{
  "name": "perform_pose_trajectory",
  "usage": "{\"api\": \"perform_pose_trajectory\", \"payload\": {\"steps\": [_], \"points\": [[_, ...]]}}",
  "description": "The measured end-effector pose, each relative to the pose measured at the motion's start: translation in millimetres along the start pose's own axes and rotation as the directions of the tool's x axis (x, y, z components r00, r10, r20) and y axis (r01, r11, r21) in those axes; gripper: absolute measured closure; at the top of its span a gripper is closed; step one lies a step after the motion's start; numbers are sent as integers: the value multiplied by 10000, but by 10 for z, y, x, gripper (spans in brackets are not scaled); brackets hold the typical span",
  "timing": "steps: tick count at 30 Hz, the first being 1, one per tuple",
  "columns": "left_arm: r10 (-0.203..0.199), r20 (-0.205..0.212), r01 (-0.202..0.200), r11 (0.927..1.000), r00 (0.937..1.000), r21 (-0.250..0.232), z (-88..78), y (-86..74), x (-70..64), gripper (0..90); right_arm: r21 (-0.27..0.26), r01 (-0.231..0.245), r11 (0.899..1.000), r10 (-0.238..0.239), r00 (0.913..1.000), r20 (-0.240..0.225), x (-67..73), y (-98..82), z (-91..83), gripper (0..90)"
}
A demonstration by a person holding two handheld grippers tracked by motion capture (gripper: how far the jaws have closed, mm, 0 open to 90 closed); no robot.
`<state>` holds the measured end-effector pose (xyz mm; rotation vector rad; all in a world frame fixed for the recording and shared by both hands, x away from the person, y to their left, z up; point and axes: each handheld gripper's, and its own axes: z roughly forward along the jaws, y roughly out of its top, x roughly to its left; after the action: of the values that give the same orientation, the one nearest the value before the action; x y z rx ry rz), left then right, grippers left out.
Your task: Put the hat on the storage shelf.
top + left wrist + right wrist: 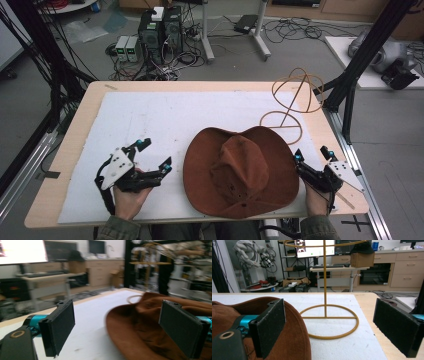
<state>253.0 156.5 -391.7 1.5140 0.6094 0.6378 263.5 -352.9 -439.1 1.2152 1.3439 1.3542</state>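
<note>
A brown wide-brimmed hat [241, 170] lies crown-up on the white sheet near the table's front edge. Behind it at the right stands a gold wire hat stand [292, 102] with a round base and a looped top. My left gripper [155, 156] is open just left of the hat's brim, with nothing between its jaws. My right gripper [313, 154] is open at the hat's right edge, its left jaw over the brim. In the left gripper view the hat [150, 332] reaches under the right jaw. In the right gripper view the stand's base ring [329, 321] sits ahead, with the hat [292, 340] at the left.
A white sheet [150, 115] covers most of the wooden table [90, 100]. Black frame posts [367, 55] rise at the table's right rear and left side. Computers and cables [160, 35] sit on the floor beyond the far edge.
</note>
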Motion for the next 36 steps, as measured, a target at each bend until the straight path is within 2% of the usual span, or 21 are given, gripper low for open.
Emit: {"api": "perform_pose_trajectory", "payload": {"steps": [2, 5, 6, 7, 8, 10, 12, 16, 17, 19, 21, 24, 28, 30, 34, 35, 36], "points": [[229, 639, -256, 9988, 9977, 412, 127, 27, -63, 148, 6, 20, 10000, -20, 10000, -20, -5, -3, 5, 102], [381, 1349, -515, 9939, 9901, 973, 308, 28, -154, 159, 21, -26, 10000, 26, 10000, -50, 2, -1, 6, 102], [379, 1685, -607, 9893, 9850, 1326, 387, 20, -189, 160, 8, -2, 10000, 2, 10000, -68, 4, 0, 8, 102], [376, 1809, -661, 9858, 9828, 1545, 432, 14, -208, 161, 0, 1, 10000, -1, 10000, -79, 6, 0, 8, 102], [281, 2070, -680, 9798, 9779, 1882, 504, 2, -236, 169, -5, 8, 10000, -8, 9999, -101, 6, 0, 10, 102], [100, 2295, -663, 9688, 9733, 2389, 607, -10, -274, 173, 8, 41, 10000, -41, 9999, -120, 3, -2, 13, 103], [-143, 2575, -580, 9609, 9662, 2707, 704, -12, -311, 173, 2, 29, 10000, -29, 9999, -129, 2, -2, 16, 102], [-175, 3040, -859, 9424, 9525, 3234, 882, -28, -406, 173, 11, 42, 10000, -42, 9999, -159, 6, -3, 28, 102], [-168, 3216, -1021, 9314, 9467, 3494, 942, -42, -433, 173, 18, 15, 10000, -15, 9999, -171, 10, -1, 29, 103], [-171, 3301, -1141, 9204, 9438, 3740, 1027, -73, -469, 173, 19, 69, 10000, -69, 9998, -212, 11, 0, 32, 102], [-198, 3347, -1180, 9149, 9421, 3861, 1093, -94, -488, 179, 9, 21, 10000, -20, 9998, -221, 15, 3, 33, 102], [-338, 3260, -1027, 9141, 9448, 3922, 1218, -130, -510, 182, -13, -32, 10000, 32, 9998, -219, 19, 6, 36, 102], [-582, 3353, -993, 8954, 9403, 4340, 1343, -216, -538, 186, -53, 32, 10000, -34, 9997, -248, 13, 11, 31, 102], [-598, 3491, -1104, 8874, 9352, 4477, 1367, -249, -550, 217, -69, -49, 10000, 47, 9997, -248, 10, 14, 21, 102], [-633, 3631, -1253, 8722, 9296, 4728, 1395, -293, -558, 299, -73, -120, 9999, 119, 9998, -178, -18, 15, 7, 102], [-596, 3637, -1309, 8691, 9296, 4770, 1399, -300, -570, 324, -87, -71, 9999, 70, 9998, -167, -27, 15, 8, 102], [-391, 3610, -1497, 8645, 9318, 4799, 1404, -304, -584, 365, -74, -103, 9999, 102, 9998, -169, -28, 16, 6, 102]]}}
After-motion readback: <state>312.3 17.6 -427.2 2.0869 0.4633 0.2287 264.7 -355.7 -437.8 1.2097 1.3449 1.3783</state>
